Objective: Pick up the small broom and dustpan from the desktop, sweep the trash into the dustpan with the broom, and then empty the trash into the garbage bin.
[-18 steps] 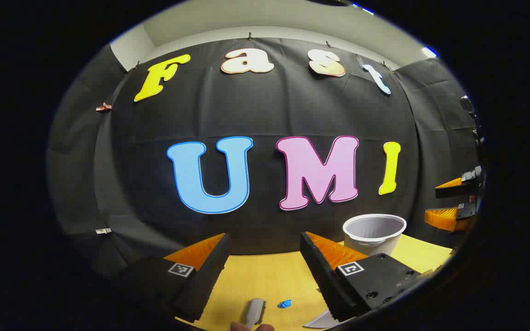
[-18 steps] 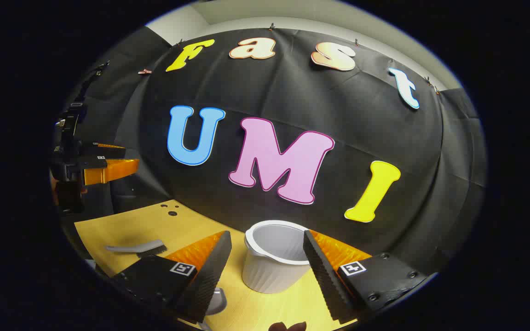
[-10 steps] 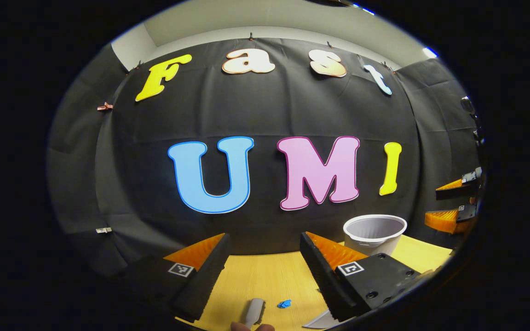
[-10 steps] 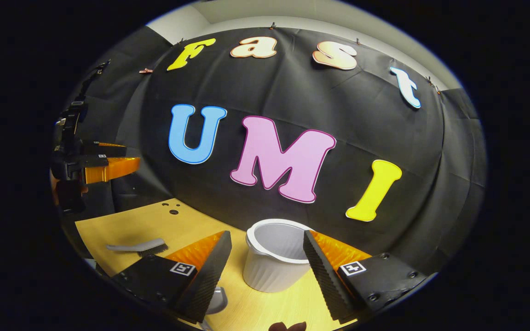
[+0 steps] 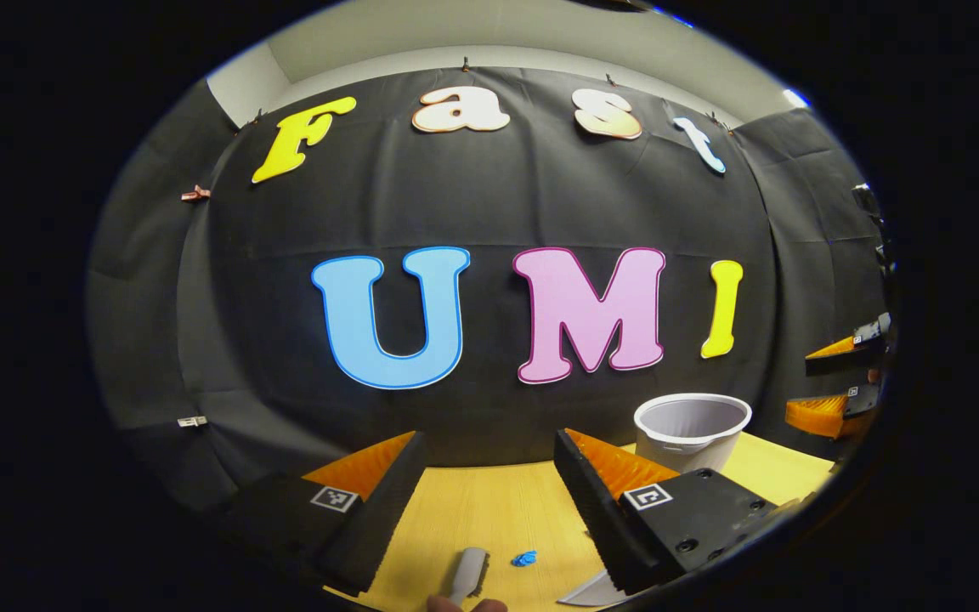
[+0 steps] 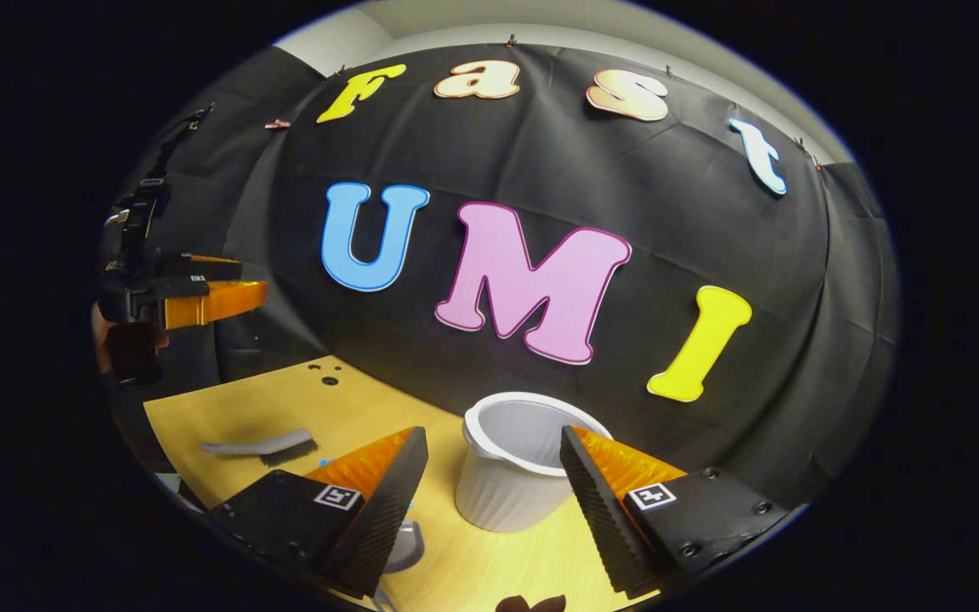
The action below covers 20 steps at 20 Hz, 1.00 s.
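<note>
The small grey broom point(image 5: 469, 574) lies on the yellow desktop point(image 5: 489, 510) just ahead of my left gripper point(image 5: 489, 438), which hangs open above the desk with nothing between its fingers. A blue scrap of trash point(image 5: 525, 558) sits right of the broom. A pale edge of the dustpan point(image 5: 587, 591) peeks out under the right finger. In the right gripper view the broom point(image 6: 264, 445) lies at the left, and a grey piece of dustpan point(image 6: 404, 548) shows below the left finger. My right gripper point(image 6: 492, 431) is open and empty, facing the white bin point(image 6: 511, 484).
The white ribbed bin point(image 5: 692, 429) stands at the desk's back right, near the black cloth wall. The right gripper point(image 5: 829, 381) hovers at the far right edge, the left gripper point(image 6: 247, 280) at the far left above the desk. Small holes point(image 6: 324, 374) mark the desktop.
The right gripper's view has shifted slightly, so the bin, broom and wall sit a little higher and further right. The left gripper has barely moved. Both stay open.
</note>
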Motion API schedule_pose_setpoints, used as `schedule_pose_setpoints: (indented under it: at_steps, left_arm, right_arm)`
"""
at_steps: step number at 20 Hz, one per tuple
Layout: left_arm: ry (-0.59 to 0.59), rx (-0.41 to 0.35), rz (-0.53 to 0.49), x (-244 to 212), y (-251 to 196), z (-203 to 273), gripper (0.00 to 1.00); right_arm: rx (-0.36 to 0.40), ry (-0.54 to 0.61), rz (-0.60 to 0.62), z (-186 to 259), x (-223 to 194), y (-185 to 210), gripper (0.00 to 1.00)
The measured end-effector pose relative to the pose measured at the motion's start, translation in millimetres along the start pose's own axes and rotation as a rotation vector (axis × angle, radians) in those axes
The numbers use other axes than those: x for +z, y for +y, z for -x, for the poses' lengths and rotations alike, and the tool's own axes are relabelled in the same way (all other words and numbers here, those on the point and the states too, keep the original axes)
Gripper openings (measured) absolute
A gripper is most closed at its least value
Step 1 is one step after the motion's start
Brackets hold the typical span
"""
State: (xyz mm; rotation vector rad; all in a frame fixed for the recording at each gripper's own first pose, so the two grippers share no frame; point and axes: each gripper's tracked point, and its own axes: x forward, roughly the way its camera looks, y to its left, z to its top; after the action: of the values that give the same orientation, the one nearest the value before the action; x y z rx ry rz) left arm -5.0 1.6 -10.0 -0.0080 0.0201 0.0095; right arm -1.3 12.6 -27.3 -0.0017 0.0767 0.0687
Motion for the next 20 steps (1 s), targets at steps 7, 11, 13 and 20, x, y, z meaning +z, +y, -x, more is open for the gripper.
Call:
schedule_pose_setpoints:
  at_steps: [7,11,13,20]
  left_arm:
    - [0.048,-0.001,0.007,-26.5,4.5,6.1,0.97]
    - [0.079,0.017,0.003,-40.8,14.7,13.7,0.97]
    - [0.090,0.021,-0.006,-53.9,19.2,13.2,0.97]
    - [0.145,0.063,-0.033,-82.4,44.5,30.2,0.98]
  right_arm:
    - [0.311,0.456,-0.047,44.0,-128.5,72.1,0.96]
    - [0.388,0.758,-0.002,72.2,-209.5,94.8,0.95]
    - [0.414,0.863,0.019,78.8,-236.9,103.7,0.92]
    - [0.407,1.018,-0.062,57.0,-300.4,141.3,0.87]
